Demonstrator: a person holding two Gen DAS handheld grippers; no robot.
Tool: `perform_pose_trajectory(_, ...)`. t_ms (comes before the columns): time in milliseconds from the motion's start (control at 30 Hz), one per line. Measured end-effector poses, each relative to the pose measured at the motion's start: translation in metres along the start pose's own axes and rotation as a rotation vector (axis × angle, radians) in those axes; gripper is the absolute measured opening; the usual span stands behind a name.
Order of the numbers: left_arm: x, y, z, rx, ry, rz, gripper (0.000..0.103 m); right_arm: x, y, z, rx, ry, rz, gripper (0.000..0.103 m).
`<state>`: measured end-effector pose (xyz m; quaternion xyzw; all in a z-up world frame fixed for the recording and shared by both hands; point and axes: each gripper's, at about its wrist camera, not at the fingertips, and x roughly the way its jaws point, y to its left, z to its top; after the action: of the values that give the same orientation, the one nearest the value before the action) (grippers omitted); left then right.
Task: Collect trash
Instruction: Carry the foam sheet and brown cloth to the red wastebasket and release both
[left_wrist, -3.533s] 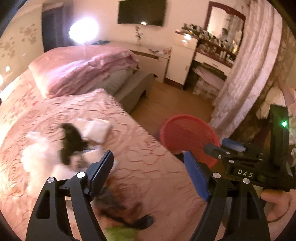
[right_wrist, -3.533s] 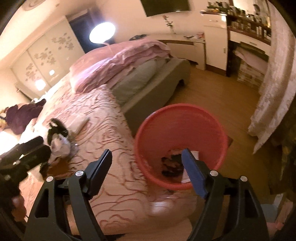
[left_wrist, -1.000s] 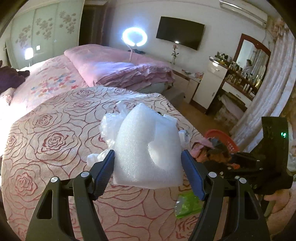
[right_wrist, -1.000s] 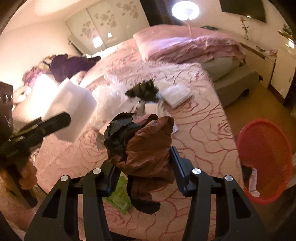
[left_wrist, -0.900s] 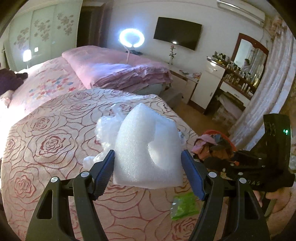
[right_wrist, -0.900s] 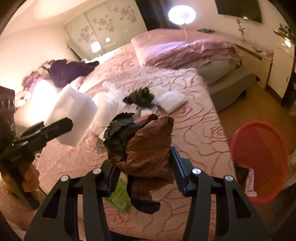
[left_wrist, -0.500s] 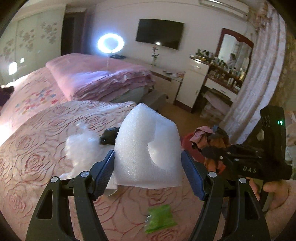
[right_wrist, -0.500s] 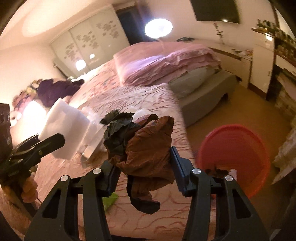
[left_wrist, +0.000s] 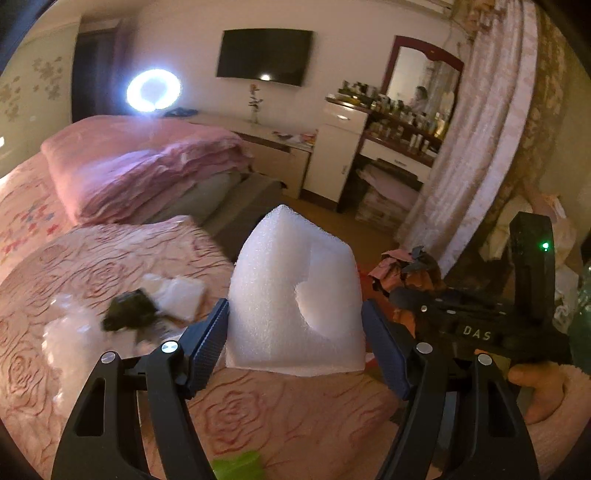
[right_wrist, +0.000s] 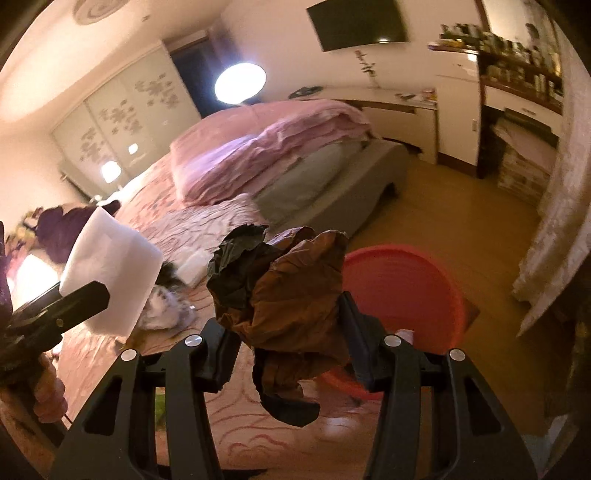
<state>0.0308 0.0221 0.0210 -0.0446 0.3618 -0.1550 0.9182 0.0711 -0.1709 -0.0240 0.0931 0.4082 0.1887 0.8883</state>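
Both hands have swung from over the bed (left_wrist: 110, 266) toward the red basket (right_wrist: 413, 280). Left gripper (left_wrist: 295, 328) clamps a white foam block (left_wrist: 295, 295); right gripper (right_wrist: 284, 328), lettered "DAS", pinches crumpled brown and black wrappers (right_wrist: 291, 288), angled downward just before the basket.

A home bedroom. A bed (left_wrist: 110, 266) with a rose-patterned pink cover fills it; beyond the bed hang a wall television (left_wrist: 264, 57) and a dressing-table mirror (left_wrist: 421, 83), beside curtains (left_wrist: 476, 155).
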Motion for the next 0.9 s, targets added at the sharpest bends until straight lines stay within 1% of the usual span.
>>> perform_pose_trajectory(100, 0.018, -0.013, 0.008, 0.019, 0.025, -0.030, 0.069, -0.004, -0.013, 0.001, 0.016, -0.011, -0.027, 0.049)
perform_pose_trajectory(267, 0.052, -0.025, 0.012, 0.012, 0.082, -0.069, 0.069, -0.004, -0.039, 0.000, 0.050, -0.005, -0.082, 0.049)
perform_pose_trajectory(367, 0.070, -0.033, 0.009, 0.028, 0.113, -0.072, 0.069, 0.000, -0.053, -0.003, 0.069, 0.010, -0.114, 0.049)
perform_pose_trajectory(533, 0.098, -0.045, 0.001, 0.053, 0.168, -0.078, 0.069, 0.014, -0.072, -0.006, 0.093, 0.044, -0.140, 0.049)
perform_pose_trajectory(900, 0.143, -0.042, -0.008, 0.038, 0.265, -0.077, 0.070, 0.052, -0.104, -0.015, 0.163, 0.130, -0.171, 0.051)
